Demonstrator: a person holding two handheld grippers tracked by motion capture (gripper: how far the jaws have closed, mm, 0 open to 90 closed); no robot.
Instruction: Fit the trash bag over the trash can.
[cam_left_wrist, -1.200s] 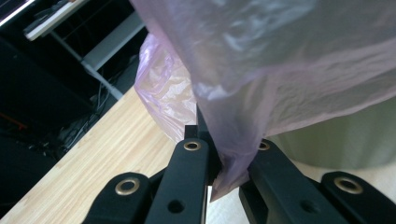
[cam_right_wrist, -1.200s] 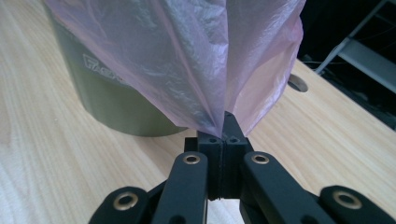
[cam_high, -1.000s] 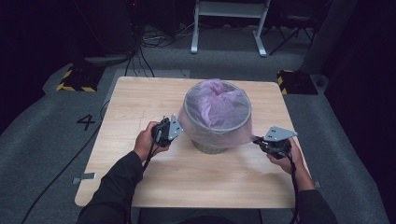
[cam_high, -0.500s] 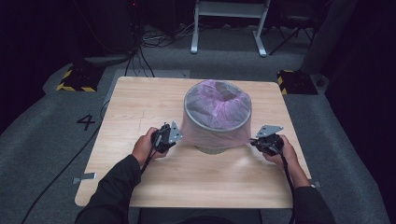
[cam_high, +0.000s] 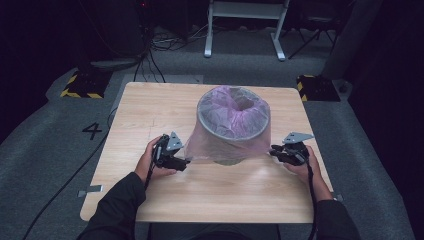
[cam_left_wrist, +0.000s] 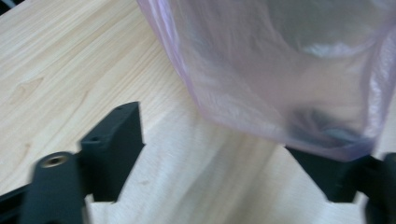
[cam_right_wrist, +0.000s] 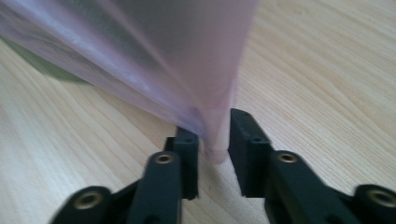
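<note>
1. Standing near the middle of the wooden table (cam_high: 150, 105), a grey wire-mesh wastebasket (cam_high: 233, 125) carries a thin pink plastic bag liner (cam_high: 227, 107), tucked inside and pulled down over its rim and outer wall.
2. Low on the basket's left side, the left gripper (cam_high: 184, 163) sits just above the tabletop, with the bag's stretched hem reaching to its tips.
3. In the left gripper view its jaws stand wide apart; they have just been opening. The bag's lower edge (cam_left_wrist: 322, 140) drapes over the far jaw, and the near jaw is clear of the film, so nothing is pinched.
4. Low on the basket's right side, the right gripper (cam_high: 276, 151) meets the hem at the same height.
5. In the right gripper view its jaws are narrow, with a gathered fold of the pink film (cam_right_wrist: 217, 140) between them; they have just been opening, and a slim gap shows beside the fold.
6. From the rim down to both grippers the film is stretched into a skirt wider than the basket.
</note>
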